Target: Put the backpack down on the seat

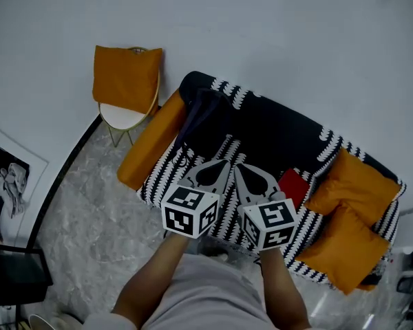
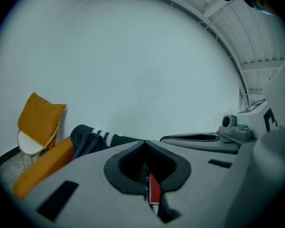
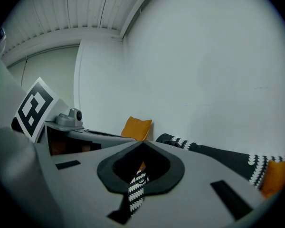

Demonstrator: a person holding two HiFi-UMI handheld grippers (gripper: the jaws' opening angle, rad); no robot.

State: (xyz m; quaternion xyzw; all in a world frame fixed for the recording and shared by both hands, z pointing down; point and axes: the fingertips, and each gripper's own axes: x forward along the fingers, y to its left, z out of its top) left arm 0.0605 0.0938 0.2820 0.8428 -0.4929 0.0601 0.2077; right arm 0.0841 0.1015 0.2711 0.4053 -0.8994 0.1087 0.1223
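A sofa (image 1: 261,133) covered in a black throw with white zigzag bands stands against a plain white wall (image 1: 296,40), on a floor (image 1: 89,218) of grey marbled stone. A long orange bolster (image 1: 151,139) lies along the sofa's left end, and two orange cushions (image 1: 354,184) are stacked at its right end. A flat red item (image 1: 294,186) rests on the seat near those cushions. Left of the sofa, a small chair (image 1: 124,119) with a white seat and thin gold-coloured legs carries another orange cushion (image 1: 127,78) against its back. A framed black-and-white picture (image 1: 7,177) leans at the foot of the wall, far left. The gripper views show a white slatted ceiling (image 3: 85,13).

The dark backpack (image 1: 199,112) sits at the sofa's left end, just beside the bolster and leaning against the backrest. It is well apart from both tools.

The person's forearms reach in from the bottom edge, holding the two tools side by side above the front of the seat. The left gripper (image 1: 224,165) has its jaws pressed together at the tips with nothing between them. Only a sliver of the red item and the throw shows through the gap behind the tips. The right gripper (image 1: 239,169) is likewise closed tip to tip and empty, with the patterned throw visible through its gap.
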